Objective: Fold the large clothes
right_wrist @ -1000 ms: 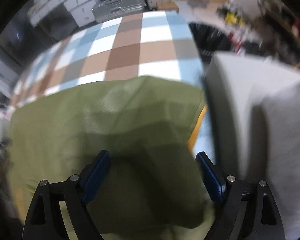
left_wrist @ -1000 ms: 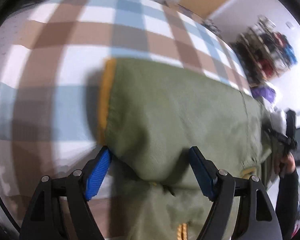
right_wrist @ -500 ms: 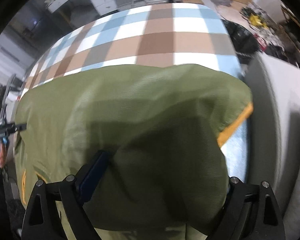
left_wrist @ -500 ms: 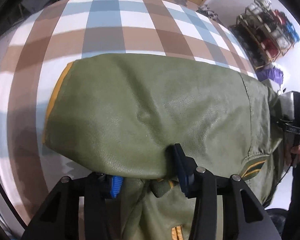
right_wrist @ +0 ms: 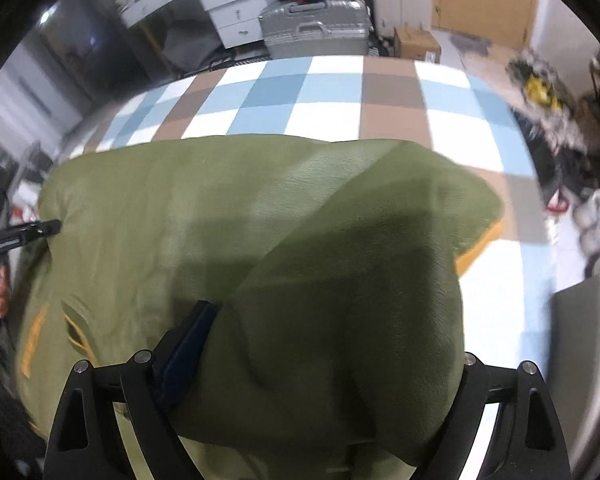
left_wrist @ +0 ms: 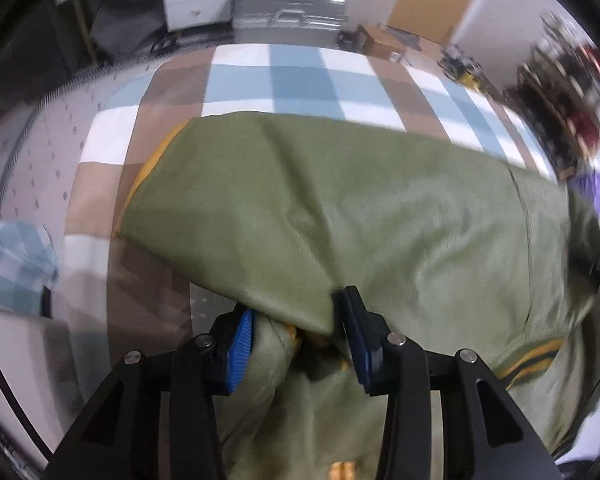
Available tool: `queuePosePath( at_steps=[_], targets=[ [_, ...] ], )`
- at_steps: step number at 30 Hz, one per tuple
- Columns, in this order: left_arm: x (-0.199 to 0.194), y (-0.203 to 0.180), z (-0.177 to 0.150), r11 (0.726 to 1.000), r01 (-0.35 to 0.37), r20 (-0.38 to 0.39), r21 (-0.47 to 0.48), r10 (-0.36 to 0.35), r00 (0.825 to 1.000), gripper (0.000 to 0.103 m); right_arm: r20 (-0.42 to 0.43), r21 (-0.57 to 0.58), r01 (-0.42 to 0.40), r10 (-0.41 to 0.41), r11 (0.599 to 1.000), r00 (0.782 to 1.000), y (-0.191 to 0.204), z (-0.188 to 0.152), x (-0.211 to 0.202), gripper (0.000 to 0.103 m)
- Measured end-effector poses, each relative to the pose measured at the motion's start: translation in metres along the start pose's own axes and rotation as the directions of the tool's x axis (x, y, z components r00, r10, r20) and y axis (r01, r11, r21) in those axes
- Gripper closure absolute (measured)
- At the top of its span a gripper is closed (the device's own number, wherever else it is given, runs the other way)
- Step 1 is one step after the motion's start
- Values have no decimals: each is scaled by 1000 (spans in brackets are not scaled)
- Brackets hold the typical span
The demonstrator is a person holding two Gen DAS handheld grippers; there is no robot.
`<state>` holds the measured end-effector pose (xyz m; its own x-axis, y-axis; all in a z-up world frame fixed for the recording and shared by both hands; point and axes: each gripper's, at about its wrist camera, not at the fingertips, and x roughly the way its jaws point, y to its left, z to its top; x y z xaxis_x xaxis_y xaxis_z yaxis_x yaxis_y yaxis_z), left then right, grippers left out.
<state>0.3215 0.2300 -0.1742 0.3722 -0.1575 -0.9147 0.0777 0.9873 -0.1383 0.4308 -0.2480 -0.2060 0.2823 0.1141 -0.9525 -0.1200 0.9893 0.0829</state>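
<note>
An olive green jacket [left_wrist: 380, 216] with yellow trim lies folded over on a checked blue, brown and white bedspread [left_wrist: 292, 80]. My left gripper [left_wrist: 296, 340] is shut on a bunched fold of the jacket at its near edge. In the right wrist view the jacket [right_wrist: 228, 216] drapes over my right gripper [right_wrist: 320, 364]; only its left finger [right_wrist: 188, 344] shows, the right one is hidden under cloth. The jaws stand wide with a thick fold between them. The left gripper [right_wrist: 24, 232] appears at the far left edge.
A silver suitcase [right_wrist: 316, 28] and white drawers [right_wrist: 228, 4] stand beyond the bed. A checked pillow [left_wrist: 12, 264] lies at the left. A grey block [right_wrist: 588, 344] sits at the right. Clutter on the floor [right_wrist: 572, 184] lies to the right.
My left gripper has closed on the jacket's near fold and both grippers have pulled back and up. The jacket's folded layer now lies further over, showing more bedspread beyond.
</note>
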Motion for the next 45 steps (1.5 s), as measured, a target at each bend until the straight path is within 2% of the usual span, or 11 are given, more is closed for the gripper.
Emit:
queuePosePath(
  at_steps=[3,8,14,16,22,28,30,35,38,41,45],
  targets=[
    [-10,-14,-17,996,-43,4,82,43,999,65,26,-43,108,-107,993,994,-13,-11,-16,14],
    [-45,-16,-42,984,-133,36,117,130,991,62,167,-5,312,-307,950,937,-18,-29,-77,29],
    [-90,-26,-83,982,-156,118,108,143,983,52,334,-183,257,-186,949,924,64,-59,-119,28],
    [-94,-42,-102,981,-141,141,135,121,983,40,318,-259,225,-137,939,938,95,-71,-105,27],
    [-105,-67,-178,973,-143,170,182,112,979,40,219,-281,138,-76,950,973,127,-131,-74,30],
    [-131,-55,-237,984,-151,215,97,128,968,37,302,-233,-76,147,970,942,150,-214,-128,22],
    [-137,-47,-253,993,-108,222,48,95,970,25,359,-217,-155,227,964,905,162,-243,-150,10],
    [-135,-36,-289,998,54,232,-44,-42,972,23,512,-191,-219,287,957,810,188,-285,-182,0],
    [-118,-32,-298,994,87,224,-71,-69,972,23,643,-163,-253,297,954,706,195,-310,-197,0],
    [-105,-33,-301,979,185,214,-89,-163,963,23,781,-101,-181,191,978,594,201,-340,-212,0],
    [-99,-35,-291,935,344,258,-86,-312,914,23,916,-14,6,11,1000,400,213,-365,-233,0]
  ],
)
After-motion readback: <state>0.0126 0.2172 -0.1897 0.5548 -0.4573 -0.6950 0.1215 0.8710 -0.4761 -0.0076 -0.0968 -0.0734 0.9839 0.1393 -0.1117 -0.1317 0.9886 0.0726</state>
